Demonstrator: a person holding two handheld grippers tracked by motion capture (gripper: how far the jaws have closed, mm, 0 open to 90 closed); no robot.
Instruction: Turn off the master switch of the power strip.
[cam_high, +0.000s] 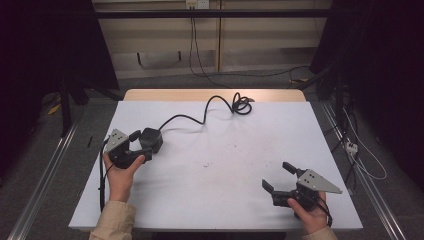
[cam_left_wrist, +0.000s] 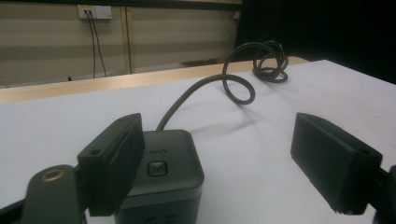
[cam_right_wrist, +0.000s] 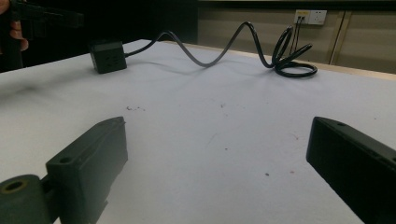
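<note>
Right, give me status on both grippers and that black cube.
Left gripper open, jaws straddling black cube, no grip. Right gripper open, holding nothing. Cube's cable trails to far edge; white table between is bare.

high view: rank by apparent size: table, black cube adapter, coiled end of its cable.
1. Table, by far largest.
2. Black cube adapter.
3. Coiled end of its cable, close to the adapter in spread and farther from camera, so unsure.

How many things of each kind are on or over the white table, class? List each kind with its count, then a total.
Black cube-shaped power block with its cable: 1
Hand-held grippers: 2, the left hand-held gripper by the block, the right hand-held gripper near the front right, both open
Total: 3
</note>
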